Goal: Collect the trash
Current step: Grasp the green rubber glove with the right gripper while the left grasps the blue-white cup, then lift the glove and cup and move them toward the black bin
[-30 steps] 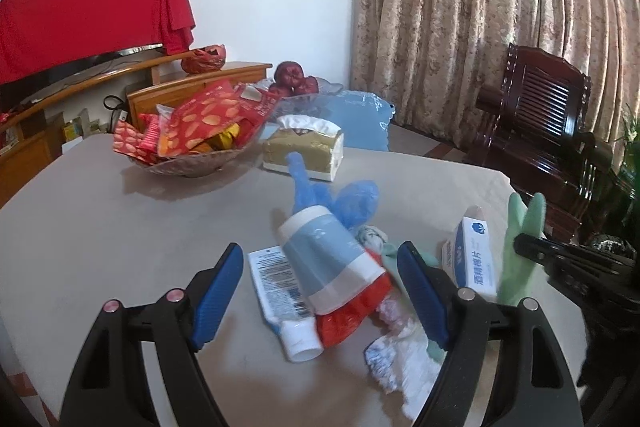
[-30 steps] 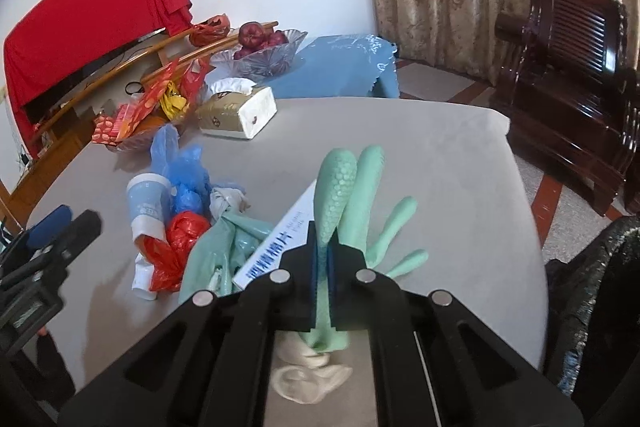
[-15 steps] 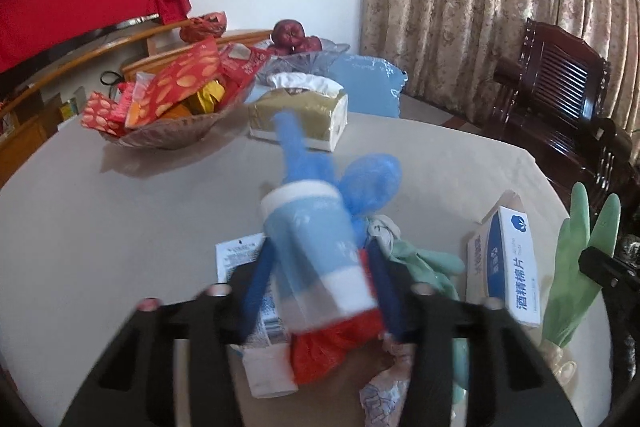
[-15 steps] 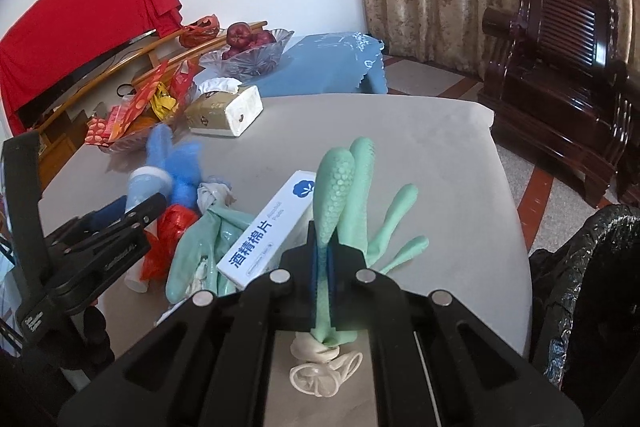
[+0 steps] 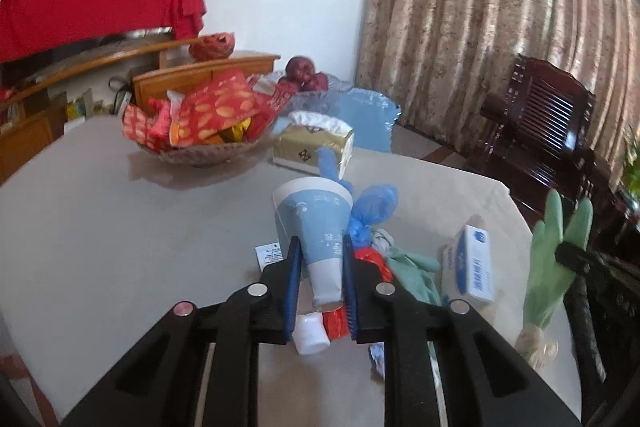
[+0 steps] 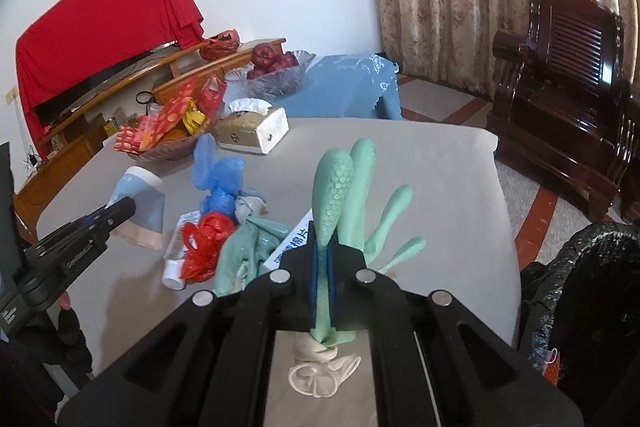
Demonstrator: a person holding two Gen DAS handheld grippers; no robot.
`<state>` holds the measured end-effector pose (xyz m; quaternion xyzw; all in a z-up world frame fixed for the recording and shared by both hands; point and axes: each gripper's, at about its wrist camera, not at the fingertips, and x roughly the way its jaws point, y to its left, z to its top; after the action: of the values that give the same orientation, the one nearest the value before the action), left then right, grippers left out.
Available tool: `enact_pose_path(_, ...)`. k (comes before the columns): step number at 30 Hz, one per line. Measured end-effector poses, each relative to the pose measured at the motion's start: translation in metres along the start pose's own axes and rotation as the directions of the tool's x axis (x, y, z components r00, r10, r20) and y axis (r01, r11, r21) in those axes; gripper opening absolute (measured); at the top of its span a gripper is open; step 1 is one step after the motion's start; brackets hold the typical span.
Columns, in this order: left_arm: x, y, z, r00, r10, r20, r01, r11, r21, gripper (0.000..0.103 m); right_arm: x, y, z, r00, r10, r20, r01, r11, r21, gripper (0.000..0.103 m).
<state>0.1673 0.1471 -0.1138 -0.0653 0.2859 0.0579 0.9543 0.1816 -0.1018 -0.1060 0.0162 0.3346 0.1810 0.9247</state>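
Observation:
My left gripper [image 5: 319, 251] is shut on a blue-and-white paper cup [image 5: 316, 227], squashed between the pads and held above the table; the cup also shows in the right wrist view [image 6: 140, 203]. My right gripper [image 6: 323, 255] is shut on a green rubber glove [image 6: 344, 187], fingers pointing up; the glove also shows in the left wrist view [image 5: 554, 259]. On the table lie a red plastic bag [image 6: 204, 247], a blue plastic bag [image 6: 220, 183], another green glove [image 6: 244, 247], a white tube [image 5: 310, 337] and a white-and-blue box [image 5: 474, 263].
A basket of red snack packets [image 5: 200, 131] and a tissue box [image 5: 312, 147] stand at the table's far side. A black trash bag [image 6: 588, 307] sits off the table's right edge. A dark wooden chair [image 6: 568, 107] stands by the curtains.
My left gripper moved forward, closed on the paper cup and lifted it off the trash pile. My right gripper keeps its hold on the green glove and has shifted slightly.

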Motion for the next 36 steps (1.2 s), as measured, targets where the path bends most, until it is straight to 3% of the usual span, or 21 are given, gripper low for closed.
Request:
enact_pose_path(22, -0.071, -0.074, -0.013, 0.988, -0.146, 0.045, 0.14, 0.983, 0.118, 0.019, -0.081, -0.017, -0.018, 0.997, -0.044, 0.065, 0.042, 0.999, 0.03, 0.003)
enact_pose_path(36, -0.084, -0.098, -0.016, 0.978, -0.203, 0.044, 0.195, 0.969, 0.149, 0.019, -0.114, -0.025, -0.02, 0.99, -0.097, 0.104, 0.095, 0.995, 0.032, 0.003)
